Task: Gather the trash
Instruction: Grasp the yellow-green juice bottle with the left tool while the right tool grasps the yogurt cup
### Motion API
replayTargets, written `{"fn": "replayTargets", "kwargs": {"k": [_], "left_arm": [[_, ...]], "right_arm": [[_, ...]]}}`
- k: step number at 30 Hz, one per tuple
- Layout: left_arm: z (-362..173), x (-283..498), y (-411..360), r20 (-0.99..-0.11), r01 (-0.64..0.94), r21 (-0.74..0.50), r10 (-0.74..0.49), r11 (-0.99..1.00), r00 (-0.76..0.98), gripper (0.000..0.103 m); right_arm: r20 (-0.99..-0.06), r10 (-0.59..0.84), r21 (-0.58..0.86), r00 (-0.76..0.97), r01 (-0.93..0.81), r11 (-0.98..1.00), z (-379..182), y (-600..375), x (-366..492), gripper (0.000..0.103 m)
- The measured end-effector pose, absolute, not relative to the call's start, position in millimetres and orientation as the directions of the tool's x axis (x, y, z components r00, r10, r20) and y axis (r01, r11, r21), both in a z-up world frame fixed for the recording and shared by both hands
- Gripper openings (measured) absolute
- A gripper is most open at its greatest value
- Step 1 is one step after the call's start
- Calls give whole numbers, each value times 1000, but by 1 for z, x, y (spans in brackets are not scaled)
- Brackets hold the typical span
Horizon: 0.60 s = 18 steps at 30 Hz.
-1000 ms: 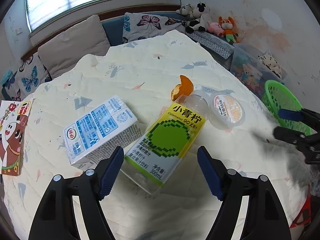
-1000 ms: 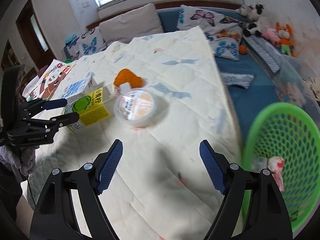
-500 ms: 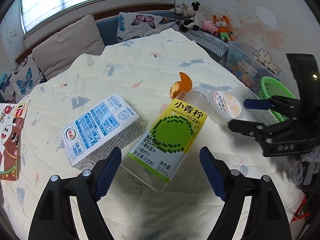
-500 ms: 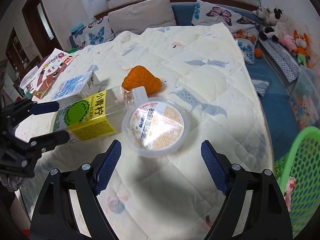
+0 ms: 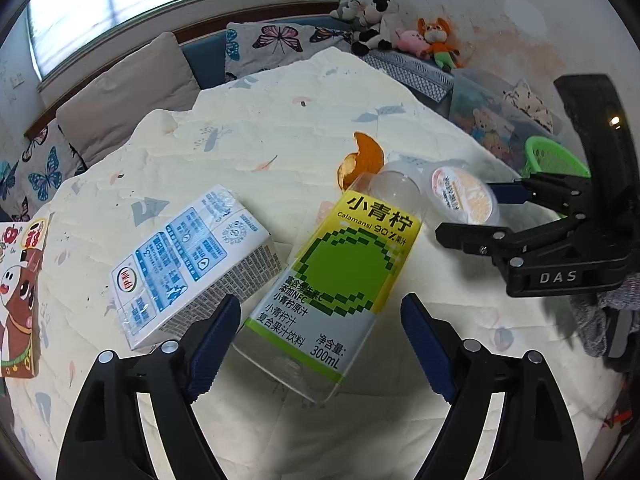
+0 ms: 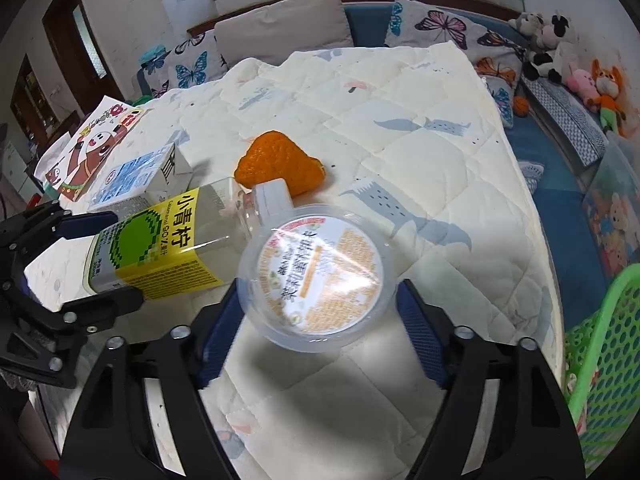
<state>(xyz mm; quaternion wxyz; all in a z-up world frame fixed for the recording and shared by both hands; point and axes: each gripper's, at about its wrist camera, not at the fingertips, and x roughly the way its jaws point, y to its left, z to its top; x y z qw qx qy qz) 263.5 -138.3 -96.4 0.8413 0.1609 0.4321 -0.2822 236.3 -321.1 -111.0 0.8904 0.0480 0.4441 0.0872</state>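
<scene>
Little is collected: with jaws apart, the left gripper (image 5: 320, 340) straddles the bottle (image 5: 336, 280) and the right gripper (image 6: 316, 322) the cup (image 6: 316, 276), while carton (image 5: 188, 260) and peel (image 6: 280, 170) lie mid-table, the basket (image 6: 600, 340) beyond its right edge.

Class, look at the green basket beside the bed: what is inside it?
In the right wrist view, the green basket shows only its near rim and mesh wall. A pale scrap shows faintly through the mesh low down; the rest of its inside is cut off by the picture's edge.
</scene>
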Motion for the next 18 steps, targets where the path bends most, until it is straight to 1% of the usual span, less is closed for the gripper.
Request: {"fn": "replayTargets", "kwargs": {"k": [2, 4, 11, 18], "left_arm": [[-100, 266, -140, -820, 613, 27, -333, 790, 465, 79], [-101, 268, -141, -819, 610, 26, -334, 792, 467, 79], [-104, 266, -147, -798, 610, 54, -333, 791, 503, 78], [-98, 253, -149, -778, 607, 71, -336, 792, 531, 70]], "right_arm": [[-781, 199, 164, 593, -112, 980, -110, -321, 234, 65], [-782, 204, 170, 588, -114, 979, -109, -321, 232, 63], [-774, 205, 180, 600, -103, 978, -103, -327, 221, 63], [-767, 196, 185, 611, -82, 979, -97, -335, 205, 63]]}}
